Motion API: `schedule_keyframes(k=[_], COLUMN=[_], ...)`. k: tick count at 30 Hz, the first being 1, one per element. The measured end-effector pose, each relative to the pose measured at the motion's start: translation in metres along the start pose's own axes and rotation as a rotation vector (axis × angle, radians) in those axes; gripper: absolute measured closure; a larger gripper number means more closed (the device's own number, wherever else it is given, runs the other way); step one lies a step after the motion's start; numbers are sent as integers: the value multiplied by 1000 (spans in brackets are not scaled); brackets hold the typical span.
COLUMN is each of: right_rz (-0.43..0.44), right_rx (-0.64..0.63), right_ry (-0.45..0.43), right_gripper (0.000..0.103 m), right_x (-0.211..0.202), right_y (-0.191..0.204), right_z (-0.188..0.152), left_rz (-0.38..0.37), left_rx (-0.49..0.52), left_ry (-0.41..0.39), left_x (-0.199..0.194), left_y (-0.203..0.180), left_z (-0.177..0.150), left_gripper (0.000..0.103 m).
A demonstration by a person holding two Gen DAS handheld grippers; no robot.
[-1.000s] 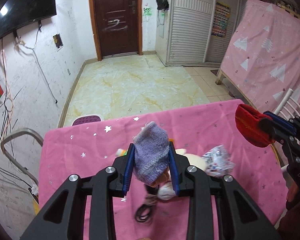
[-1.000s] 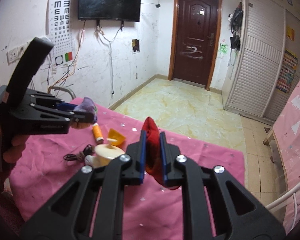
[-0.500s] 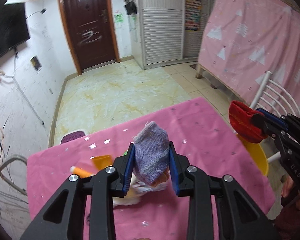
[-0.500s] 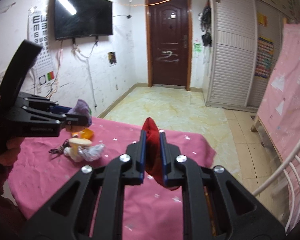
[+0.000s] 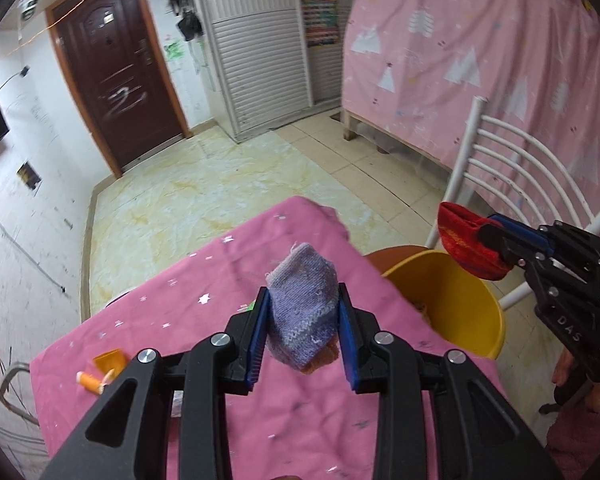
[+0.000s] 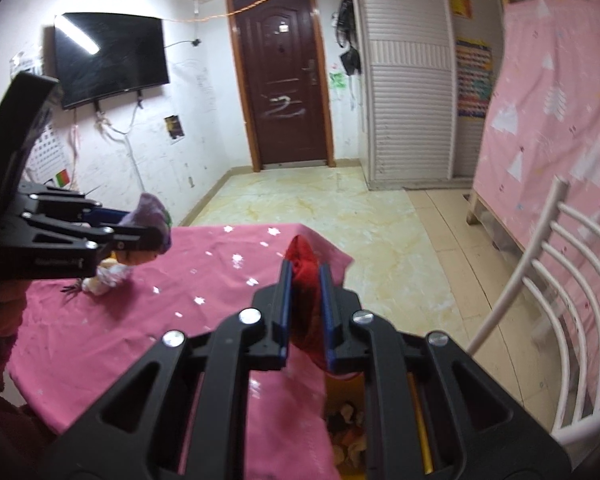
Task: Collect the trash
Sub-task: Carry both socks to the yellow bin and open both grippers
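The left gripper [image 5: 303,326] jaws grip a purple knit sock [image 5: 302,320] above the bench [image 5: 204,320]. At three o'clock, the right gripper [image 6: 305,312] jaws clamp a red sock [image 6: 302,276] over the yellow bin [image 5: 452,312].

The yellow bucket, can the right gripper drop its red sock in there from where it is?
Probably yes: the right gripper holds the red sock just above the yellow bucket, with nothing between them.
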State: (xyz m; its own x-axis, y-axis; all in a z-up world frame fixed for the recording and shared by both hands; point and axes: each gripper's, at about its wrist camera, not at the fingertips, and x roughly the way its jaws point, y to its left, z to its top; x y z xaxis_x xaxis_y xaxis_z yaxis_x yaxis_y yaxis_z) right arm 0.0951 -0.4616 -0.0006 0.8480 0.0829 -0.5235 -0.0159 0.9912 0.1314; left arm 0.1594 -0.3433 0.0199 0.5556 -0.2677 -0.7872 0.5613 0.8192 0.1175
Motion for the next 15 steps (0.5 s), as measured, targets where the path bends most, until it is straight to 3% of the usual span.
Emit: schedule_keyframes(k=[9,10,11,13,15], right_rz=[-16,-19,-21,-24,-35], right_rx=[90,107,115,128,135], right_ry=[70,77,77,66,58], right_gripper=[89,78,54,30,30], right_x=[20,21,21,18,15], right_y=[-48,-54,-57,-64,-70], right_z=[-31,-34,-35,-40,-43], left_rz=[-29,-36,-40,-60,-81], left_rx=[72,78,81,84,93], left_ry=[31,35,38,44,54], left_x=[17,19,20,24,30], left_y=[-54,-59,-63,-72,-84], left_z=[12,14,16,20,26], left_gripper=[79,79,79,79,79])
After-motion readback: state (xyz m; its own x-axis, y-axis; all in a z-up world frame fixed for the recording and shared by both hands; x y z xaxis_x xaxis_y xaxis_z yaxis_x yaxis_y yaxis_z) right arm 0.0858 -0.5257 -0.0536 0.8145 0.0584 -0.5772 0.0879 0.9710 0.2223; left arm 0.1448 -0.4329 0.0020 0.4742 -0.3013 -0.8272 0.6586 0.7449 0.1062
